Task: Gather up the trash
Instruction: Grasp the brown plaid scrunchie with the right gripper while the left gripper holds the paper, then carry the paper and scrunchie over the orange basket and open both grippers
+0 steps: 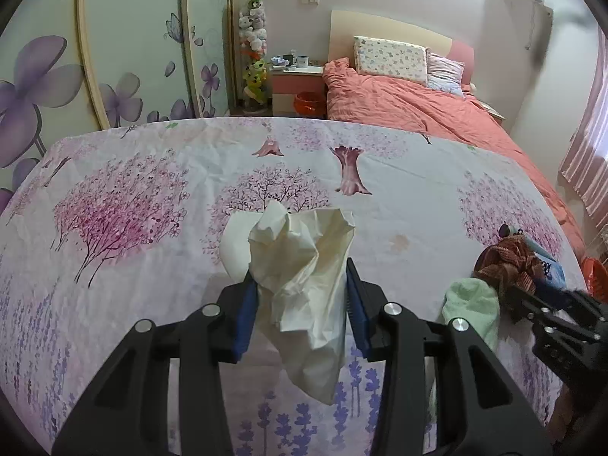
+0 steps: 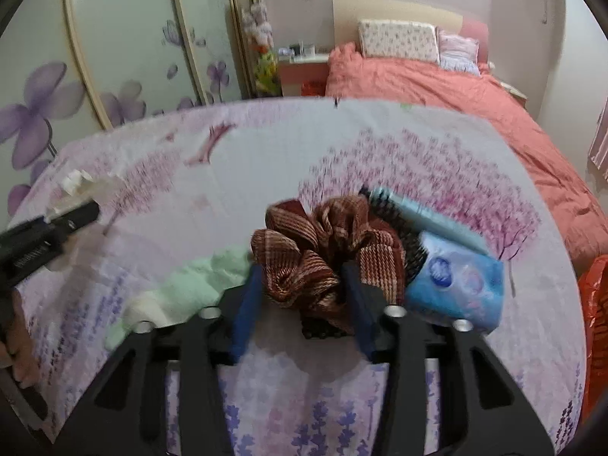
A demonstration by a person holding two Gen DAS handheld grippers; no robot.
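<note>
Cream crumpled tissue (image 1: 304, 277) sat pinched in the left gripper (image 1: 302, 304); the right gripper (image 2: 302, 296) clamped a brown plaid scrunchie (image 2: 323, 250).

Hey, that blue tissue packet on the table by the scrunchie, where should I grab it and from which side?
Grip the blue tissue packet across its soft flat body, coming from its open right side, probably. Its left edge is crowded against the brown scrunchie and the hairbrush, so the right and near edges look freest.
</note>
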